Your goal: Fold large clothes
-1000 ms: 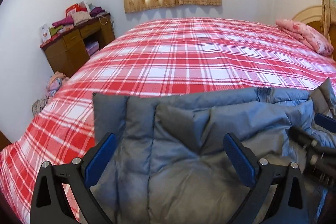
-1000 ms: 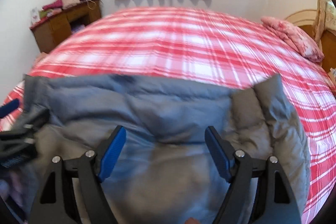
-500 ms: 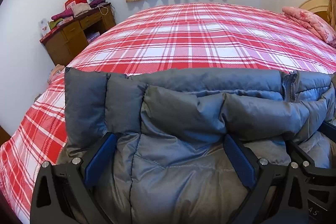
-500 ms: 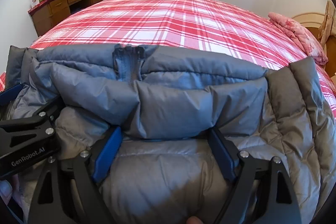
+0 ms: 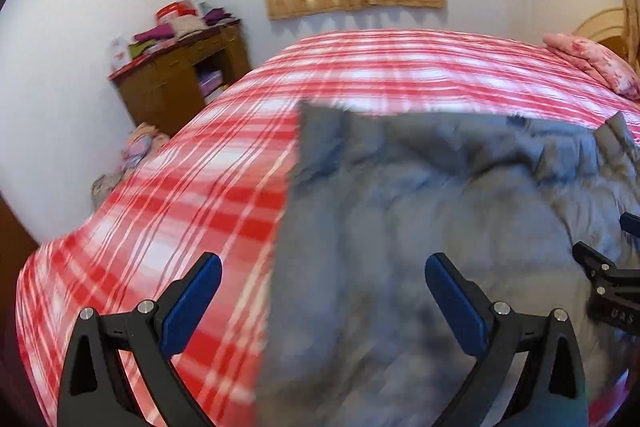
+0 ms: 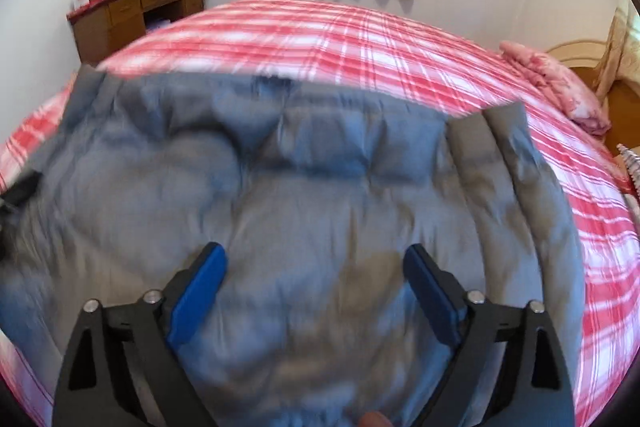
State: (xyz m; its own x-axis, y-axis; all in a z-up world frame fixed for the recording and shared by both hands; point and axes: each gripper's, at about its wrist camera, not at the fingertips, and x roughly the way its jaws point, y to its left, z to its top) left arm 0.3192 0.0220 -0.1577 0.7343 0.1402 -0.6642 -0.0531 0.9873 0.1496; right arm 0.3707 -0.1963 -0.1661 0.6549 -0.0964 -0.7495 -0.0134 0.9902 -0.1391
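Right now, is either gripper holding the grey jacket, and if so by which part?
Nothing is held. The left gripper stands open over the grey puffer jacket; the right gripper is opening above it, its pads clear of the fabric.

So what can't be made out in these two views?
- Grey quilted puffer jacket: motion blur in both views hides its seams and zip.
- Jacket's near edge: cut off by the bottom edge.
- Items on the brown wooden desk: too small.
- Right hand-held gripper, opening: contact with jacket unclear.
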